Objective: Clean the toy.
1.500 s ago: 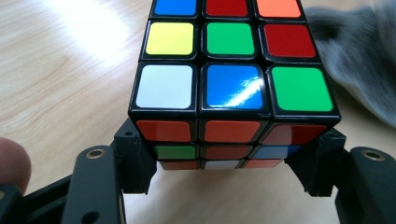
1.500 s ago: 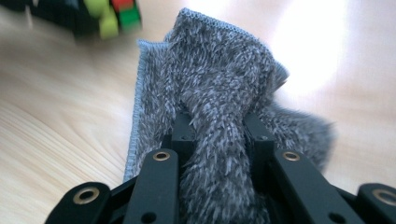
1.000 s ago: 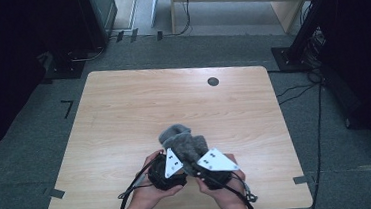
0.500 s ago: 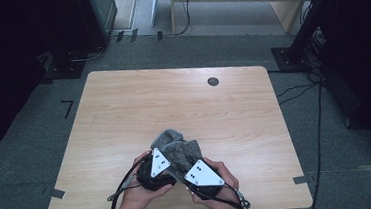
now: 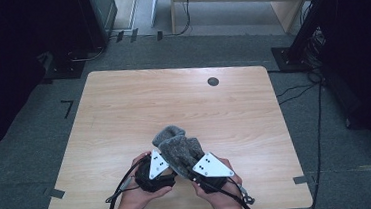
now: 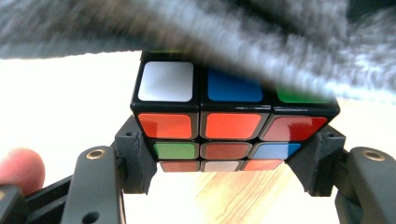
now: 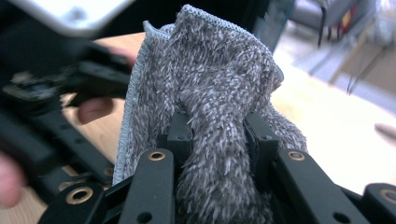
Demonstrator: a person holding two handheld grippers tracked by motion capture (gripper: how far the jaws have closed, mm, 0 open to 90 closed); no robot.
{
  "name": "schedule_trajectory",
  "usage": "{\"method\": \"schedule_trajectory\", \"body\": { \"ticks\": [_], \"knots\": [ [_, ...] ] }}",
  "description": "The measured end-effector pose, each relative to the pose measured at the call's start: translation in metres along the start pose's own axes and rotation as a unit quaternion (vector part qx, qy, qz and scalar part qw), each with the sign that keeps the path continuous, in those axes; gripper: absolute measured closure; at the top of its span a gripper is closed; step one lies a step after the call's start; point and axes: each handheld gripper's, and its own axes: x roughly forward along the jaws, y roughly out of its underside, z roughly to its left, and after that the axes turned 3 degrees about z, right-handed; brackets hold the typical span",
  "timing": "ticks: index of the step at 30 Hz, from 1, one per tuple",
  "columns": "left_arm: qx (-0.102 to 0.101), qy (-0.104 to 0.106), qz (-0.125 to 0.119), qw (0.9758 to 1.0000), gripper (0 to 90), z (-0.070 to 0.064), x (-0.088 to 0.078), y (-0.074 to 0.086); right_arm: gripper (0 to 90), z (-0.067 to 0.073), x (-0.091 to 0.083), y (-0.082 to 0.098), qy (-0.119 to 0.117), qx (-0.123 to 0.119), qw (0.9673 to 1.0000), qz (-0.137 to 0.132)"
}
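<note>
The left tongs are clamped on a colour-tiled puzzle cube, one jaw against each side of its lower layers, with the orange face toward the camera in the left gripper view. The right tongs are pinching a bunched fold of grey fluffy cloth, which stands up between the jaws and drapes across the top of the cube. In the high view both tools sit close together at about 6 o'clock on the wooden surface, near its front edge, with the cloth rising toward 12 o'clock from the left hand and the right hand. Risk 1: the jaws contact only the lower part of the cube; a wiping stroke pushed sideways across the top could lever the cube out of the grip or rotate one of its layers. Risk 2: the cloth is held by a thick, soft fold; pile compresses, so a firm drag may pull it free of the right tongs. Risk 3: loose cloth hanging near the left jaws may snag between jaw and cube. Risk 4: a dropped cube this near the front edge could roll off the surface.
</note>
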Motion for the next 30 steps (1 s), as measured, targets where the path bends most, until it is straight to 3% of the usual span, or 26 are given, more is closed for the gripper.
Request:
{"method": "schedule_trajectory", "body": {
  "ticks": [1, 5, 6, 7, 9, 11, 13, 16, 17, 18, 19, 20, 21, 22, 23, 25, 26, 28, 29, 30],
  "knots": [
    [-0.009, 0.005, -0.003, 0.9999, 34.6, 0.002, 0.0, 0.0, 69.3, 0.002, -0.002, -0.001, -0.002, -0.006, 1.0, 0.004],
    [-0.009, 0.001, -0.004, 0.9999, 34.7, 0.002, 0.0, -0.001, 69.2, 0.017, -0.003, -0.004, -0.023, -0.036, 0.9991, 0.002],
    [-0.009, -0.001, -0.005, 1.0, 34.7, 0.001, 0.0, -0.002, 69.1, 0.019, -0.002, -0.004, -0.012, -0.046, 0.9989, -0.003],
    [-0.008, -0.002, -0.003, 1.0, 34.7, 0.0, -0.001, -0.002, 69.1, 0.019, -0.002, -0.004, -0.012, -0.046, 0.9989, -0.003],
    [0.002, 0.002, -0.004, 1.0, 34.7, -0.002, -0.002, -0.001, 68.9, 0.005, -0.001, -0.004, 0.0, -0.01, 0.9999, -0.005],
    [-0.004, 0.01, -0.008, 0.9999, 34.7, 0.0, -0.004, -0.001, 69.3, -0.002, -0.005, -0.006, 0.007, 0.001, 1.0, 0.002],
    [-0.007, 0.008, -0.007, 0.9999, 34.7, 0.002, -0.005, -0.002, 69.4, -0.001, -0.007, -0.006, 0.005, -0.004, 1.0, 0.006],
    [-0.009, 0.009, -0.006, 0.9999, 34.7, 0.002, -0.004, -0.001, 69.7, 0.012, -0.012, -0.01, -0.032, -0.045, 0.9983, 0.016],
    [0.008, 0.013, -0.005, 0.9999, 34.7, -0.005, -0.003, -0.002, 69.5, 0.021, -0.009, -0.012, -0.035, -0.068, 0.997, 0.016],
    [0.008, 0.013, -0.005, 0.9999, 34.8, -0.005, -0.003, -0.002, 69.3, 0.023, -0.007, -0.012, -0.029, -0.07, 0.9971, 0.012],
    [0.026, 0.011, -0.002, 0.9996, 34.8, -0.01, -0.003, -0.002, 69.3, 0.023, -0.007, -0.012, -0.029, -0.07, 0.9971, 0.012],
    [0.058, 0.007, 0.003, 0.9983, 34.7, -0.018, -0.002, -0.004, 69.1, 0.018, -0.003, -0.012, -0.022, -0.054, 0.9983, 0.009],
    [0.058, 0.007, 0.003, 0.9983, 34.7, -0.018, -0.002, -0.004, 69.1, 0.018, -0.003, -0.012, -0.022, -0.054, 0.9983, 0.009],
    [0.06, 0.006, 0.001, 0.9982, 34.7, -0.02, -0.002, -0.004, 69.2, 0.007, -0.002, -0.01, -0.002, -0.032, 0.9995, 0.008],
    [0.059, 0.009, 0.001, 0.9982, 34.7, -0.019, -0.002, -0.005, 69.2, 0.007, -0.002, -0.01, -0.002, -0.032, 0.9995, 0.008],
    [0.052, 0.007, 0.0, 0.9986, 34.7, -0.014, -0.003, -0.005, 69.3, -0.006, -0.009, -0.007, 0.017, 0.002, 0.9997, 0.015],
    [0.049, 0.007, -0.002, 0.9988, 34.7, -0.012, -0.004, -0.005, 69.3, -0.006, -0.009, -0.007, 0.017, 0.002, 0.9997, 0.015],
    [0.044, 0.01, -0.011, 0.9989, 34.7, -0.01, -0.005, -0.006, 69.4, -0.004, -0.013, -0.006, 0.005, 0.011, 0.9999, 0.01],
    [0.043, 0.01, -0.015, 0.9989, 34.7, -0.011, -0.005, -0.007, 69.8, 0.004, -0.015, -0.007, -0.021, -0.005, 0.9998, 0.0],
    [0.047, 0.011, -0.017, 0.9987, 34.7, -0.013, -0.005, -0.007, 70.0, 0.01, -0.016, -0.008, -0.03, -0.013, 0.9995, 0.001]
  ]
}}
